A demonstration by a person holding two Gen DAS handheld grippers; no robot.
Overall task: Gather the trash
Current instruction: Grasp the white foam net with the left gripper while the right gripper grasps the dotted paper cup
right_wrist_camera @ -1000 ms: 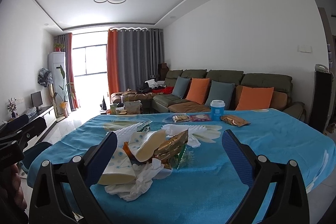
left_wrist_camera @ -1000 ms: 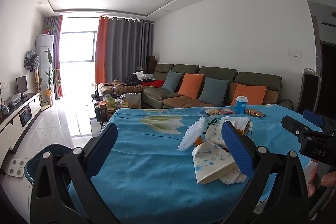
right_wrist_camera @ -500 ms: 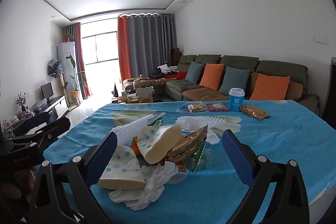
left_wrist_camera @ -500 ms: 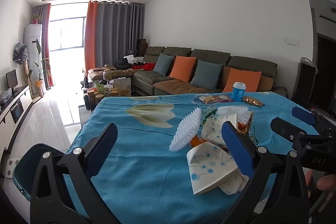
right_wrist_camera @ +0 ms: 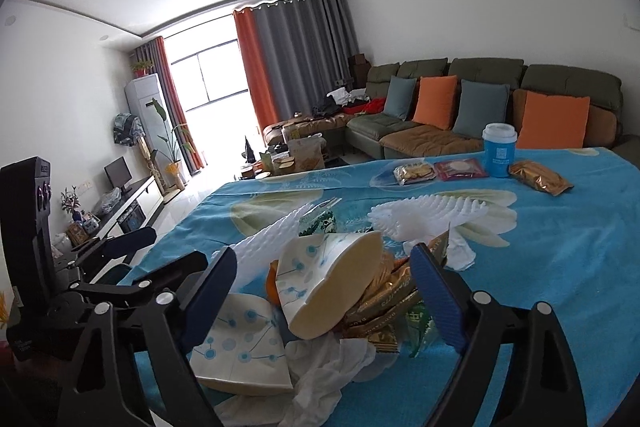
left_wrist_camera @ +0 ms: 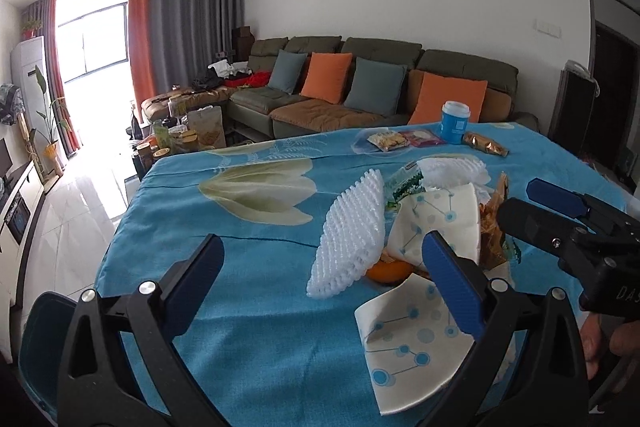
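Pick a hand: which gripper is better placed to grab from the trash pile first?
Right. The right gripper already straddles the crushed paper cup atop the trash pile, jaws closing on it. The left gripper is open beside the pile, framing only the white foam net.

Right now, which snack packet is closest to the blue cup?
The gold wrapper, lying just right of the blue cup; the red and clear packets lie farther left.
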